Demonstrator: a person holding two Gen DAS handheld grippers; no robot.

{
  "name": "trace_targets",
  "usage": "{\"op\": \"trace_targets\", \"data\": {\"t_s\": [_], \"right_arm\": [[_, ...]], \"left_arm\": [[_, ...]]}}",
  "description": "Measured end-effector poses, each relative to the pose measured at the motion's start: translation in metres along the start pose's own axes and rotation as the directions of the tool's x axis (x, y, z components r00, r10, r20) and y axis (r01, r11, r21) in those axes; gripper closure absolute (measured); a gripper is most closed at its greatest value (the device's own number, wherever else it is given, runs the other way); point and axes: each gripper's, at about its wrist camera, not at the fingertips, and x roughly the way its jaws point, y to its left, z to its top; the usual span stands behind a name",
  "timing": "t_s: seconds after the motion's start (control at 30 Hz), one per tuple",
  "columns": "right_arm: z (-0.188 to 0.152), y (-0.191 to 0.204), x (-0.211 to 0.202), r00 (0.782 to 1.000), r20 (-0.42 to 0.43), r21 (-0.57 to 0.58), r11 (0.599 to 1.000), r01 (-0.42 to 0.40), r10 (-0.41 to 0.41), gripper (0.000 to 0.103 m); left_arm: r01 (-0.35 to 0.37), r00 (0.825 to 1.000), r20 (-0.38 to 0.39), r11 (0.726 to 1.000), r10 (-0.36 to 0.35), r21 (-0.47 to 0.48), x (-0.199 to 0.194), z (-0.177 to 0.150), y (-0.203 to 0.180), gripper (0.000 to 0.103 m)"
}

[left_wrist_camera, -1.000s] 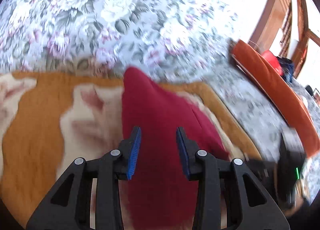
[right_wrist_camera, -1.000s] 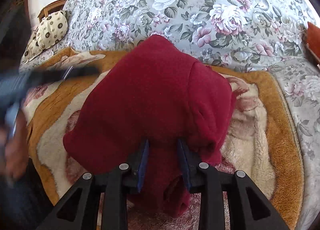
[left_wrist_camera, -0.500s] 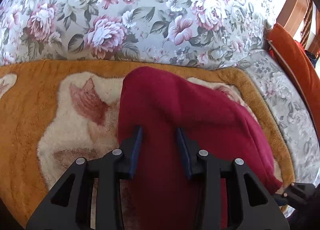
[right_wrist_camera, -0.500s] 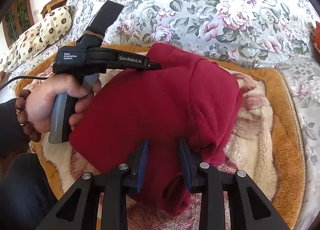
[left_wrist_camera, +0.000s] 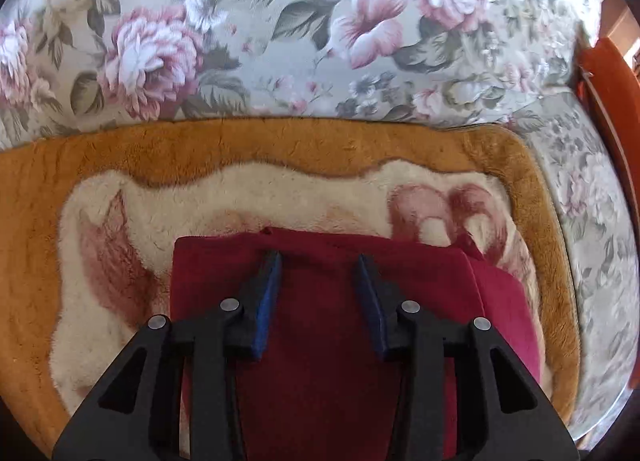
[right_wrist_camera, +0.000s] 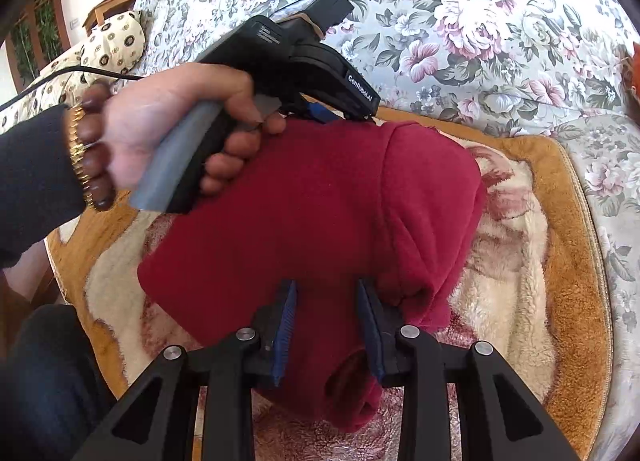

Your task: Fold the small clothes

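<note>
The red fleece top lies in a bunched heap on the furry orange-and-cream blanket, on the flowered sofa. The left gripper is spread wide above its far edge, gripping nothing. The right gripper also looks parted at the near edge, cloth between its pads, though I cannot be sure it pinches. To fold well, press the far edge flat first, then pull the near side smooth so no lumps stay underneath.
</note>
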Motion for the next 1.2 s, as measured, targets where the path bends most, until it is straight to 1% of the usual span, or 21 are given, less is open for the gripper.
{"op": "trace_targets", "data": {"t_s": [0.1, 0.23, 0.27, 0.3, 0.33, 0.37, 0.43, 0.47, 0.5, 0.53, 0.6, 0.67, 0.7, 0.77, 0.8, 0.83, 0.9, 1.03, 1.1, 1.13, 1.2], "right_arm": [[0.001, 0.001, 0.0, 1.0, 0.006, -0.008, 1.0, 0.0, 0.0, 0.072], [0.001, 0.0, -0.001, 1.0, 0.006, 0.004, 1.0, -0.003, 0.003, 0.071], [0.003, -0.002, -0.003, 1.0, 0.007, 0.01, 1.0, -0.02, 0.02, 0.071], [0.005, -0.005, -0.006, 0.999, 0.011, 0.026, 0.999, -0.045, 0.045, 0.071], [0.008, -0.013, -0.012, 0.994, 0.03, 0.069, 0.992, -0.106, 0.104, 0.071], [0.01, -0.021, -0.021, 0.987, 0.07, 0.115, 0.982, -0.153, 0.146, 0.071], [0.014, -0.043, -0.05, 0.954, 0.239, 0.221, 0.946, -0.237, 0.184, 0.071], [0.015, -0.053, -0.062, 0.932, 0.319, 0.268, 0.928, -0.26, 0.169, 0.071], [0.017, -0.059, -0.068, 0.925, 0.358, 0.299, 0.922, -0.245, 0.129, 0.071], [0.022, -0.062, -0.068, 0.927, 0.371, 0.331, 0.926, -0.181, 0.049, 0.071], [0.033, -0.06, -0.057, 0.939, 0.343, 0.348, 0.932, -0.099, -0.029, 0.071], [0.047, -0.051, -0.038, 0.949, 0.315, 0.307, 0.948, -0.088, -0.014, 0.071], [0.05, -0.047, -0.028, 0.96, 0.281, 0.298, 0.951, -0.079, -0.009, 0.071], [0.048, -0.045, 0.001, 0.987, 0.158, 0.314, 0.945, -0.092, 0.043, 0.071], [0.044, -0.044, 0.017, 0.996, 0.074, 0.304, 0.95, -0.073, 0.053, 0.074], [0.039, -0.042, 0.024, 0.998, 0.051, 0.27, 0.962, -0.043, 0.031, 0.074], [0.038, -0.046, 0.026, 0.997, 0.069, 0.245, 0.968, -0.054, 0.038, 0.074], [0.035, -0.054, 0.022, 0.991, 0.099, 0.276, 0.954, -0.115, 0.091, 0.074], [0.038, -0.063, 0.009, 0.981, 0.149, 0.327, 0.93, -0.167, 0.124, 0.074], [0.037, -0.07, -0.003, 0.969, 0.225, 0.364, 0.914, -0.181, 0.102, 0.074], [0.037, -0.075, -0.017, 0.956, 0.293, 0.379, 0.917, -0.12, 0.004, 0.074]], "left_arm": [[-0.078, 0.997, 0.006, 0.993, 0.078, 0.085, 0.002, 0.0, -0.014, 0.063], [-0.104, 0.994, 0.046, 0.989, 0.099, 0.104, -0.02, 0.001, -0.022, 0.064], [-0.086, 0.993, 0.096, 0.991, 0.076, 0.106, -0.038, -0.002, -0.024, 0.064], [-0.04, 0.989, 0.147, 0.993, 0.024, 0.11, -0.059, -0.008, -0.025, 0.062], [-0.001, 0.984, 0.175, 0.994, -0.019, 0.111, -0.074, -0.013, -0.023, 0.056], [0.036, 0.977, 0.204, 0.993, -0.058, 0.11, -0.089, -0.023, -0.021, 0.045], [0.061, 0.965, 0.249, 0.993, -0.086, 0.106, -0.108, -0.045, -0.014, 0.039], [0.068, 0.959, 0.268, 0.993, -0.093, 0.101, -0.114, -0.057, -0.009, 0.039], [0.079, 0.954, 0.281, 0.993, -0.101, 0.089, -0.116, -0.069, -0.002, 0.039], [0.086, 0.953, 0.286, 0.994, -0.104, 0.075, -0.114, -0.076, 0.003, 0.039], [0.121, 0.956, 0.267, 0.992, -0.124, 0.027, -0.105, -0.088, 0.016, 0.039], [0.171, 0.96, 0.226, 0.985, -0.163, -0.017, -0.087, -0.094, 0.021, 0.039], [0.166, 0.96, 0.233, 0.986, -0.157, -0.017, -0.083, -0.097, 0.021, 0.039], [0.136, 0.964, 0.232, 0.991, -0.132, -0.001, -0.075, -0.105, 0.018, 0.039], [0.109, 0.964, 0.241, 0.994, -0.113, 0.026, -0.073, -0.109, 0.015, 0.039], [0.065, 0.964, 0.255, 0.996, -0.078, 0.059, -0.07, -0.112, 0.008, 0.038], [0.037, 0.964, 0.261, 0.997, -0.054, 0.07, -0.07, -0.114, 0.005, 0.038], [0.04, 0.962, 0.268, 0.997, -0.056, 0.065, -0.073, -0.116, 0.009, 0.037], [0.032, 0.954, 0.295, 0.998, -0.046, 0.054, -0.081, -0.122, 0.009, 0.037], [0.025, 0.95, 0.311, 0.999, -0.037, 0.043, -0.085, -0.126, 0.008, 0.037], [-0.012, 0.94, 0.34, 0.998, -0.007, 0.054, -0.096, -0.142, -0.002, 0.037]]}}
